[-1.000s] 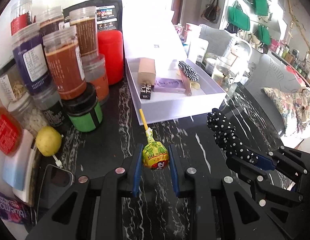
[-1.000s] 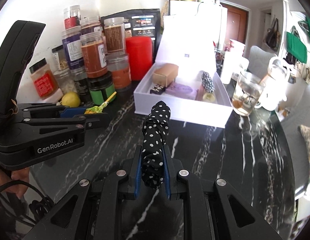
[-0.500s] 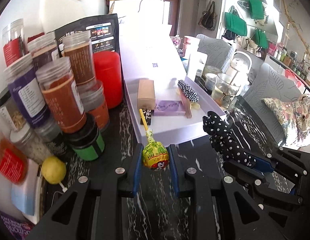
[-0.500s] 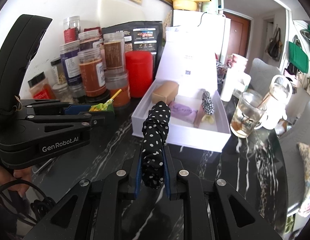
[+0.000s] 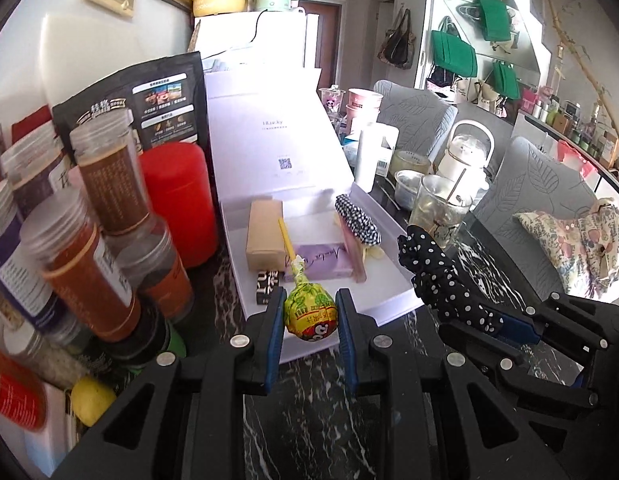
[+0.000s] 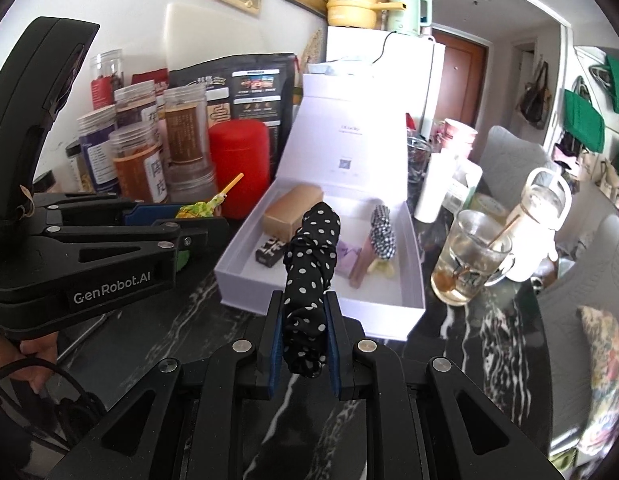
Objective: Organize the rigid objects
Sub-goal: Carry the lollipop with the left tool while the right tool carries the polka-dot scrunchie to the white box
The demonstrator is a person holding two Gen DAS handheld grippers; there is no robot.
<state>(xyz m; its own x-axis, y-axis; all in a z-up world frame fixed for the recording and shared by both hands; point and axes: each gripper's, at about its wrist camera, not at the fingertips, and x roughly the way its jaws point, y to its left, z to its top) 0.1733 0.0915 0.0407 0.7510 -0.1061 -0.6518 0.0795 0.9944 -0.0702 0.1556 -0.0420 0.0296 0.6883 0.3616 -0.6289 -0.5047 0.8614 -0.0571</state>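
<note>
My left gripper (image 5: 309, 320) is shut on a lollipop (image 5: 309, 314) in a yellow-green wrapper, its yellow stick pointing forward over the open white box (image 5: 389, 308). My right gripper (image 6: 303, 328) is shut on a black polka-dot scrunchie (image 6: 309, 264) and holds it just before the box's near wall (image 6: 309, 308). The left gripper with the lollipop (image 6: 199, 210) shows at the left of the right wrist view; the right gripper with the scrunchie (image 5: 445, 280) shows at the right of the left wrist view. The box holds a tan carton (image 5: 263, 236), a purple card (image 5: 321, 262), a small black box (image 5: 266, 288) and a checked hair clip (image 5: 355, 220).
Stacked spice jars (image 5: 89, 248), a red canister (image 5: 177, 204) and a black pouch (image 5: 157, 100) stand left of the box. A lemon (image 5: 89, 400) lies at the lower left. A glass mug (image 6: 469, 264) and a white kettle (image 6: 537, 224) stand right of the box on the black marble table (image 6: 489, 360).
Both grippers have risen and moved forward toward the white box, each keeping its object. The lollipop now hangs over the box's near edge.
</note>
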